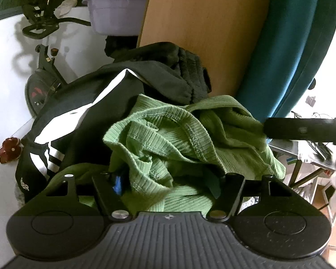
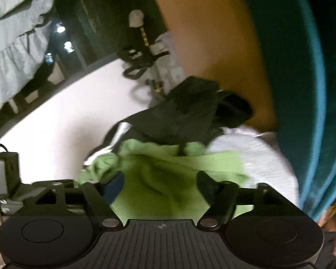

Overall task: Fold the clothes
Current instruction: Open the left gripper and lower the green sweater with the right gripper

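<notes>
Your left gripper (image 1: 168,179) sits with its jaws spread wide, shoved right into the green ribbed knit top (image 1: 179,139), which is bunched up in a crumpled heap dead centre of the left wrist view. You can see the ribbing clearly, plus a stitched hem curling across the top of the bundle. Fabric fills the gap between the fingers, but they aren't pinching it.

At 10 o'clock from the green top there's a black garment with white stripes (image 1: 62,134), smooth and sporty looking, with white lettering low on it. At 12 o'clock a darker, fuzzier black garment (image 1: 168,67) is piled behind. The whole heap rests against a tall wooden panel (image 1: 201,27), with a teal cushion (image 1: 286,44) at 2 o'clock. Further back: a lilac plastic basin (image 1: 116,13) at 11 o'clock, an exercise bike (image 1: 42,67) at 9 to 10 o'clock, and a dark red flower-shaped ornament (image 1: 10,150) at 9 o'clock.

Your right gripper (image 2: 161,190) also has its fingers set apart, over the same green top (image 2: 172,179), which looks flatter there. That view is badly blurred, so whether the fingers touch the cloth I can't tell. A white textured fabric (image 2: 257,157) lies at 2 o'clock.
</notes>
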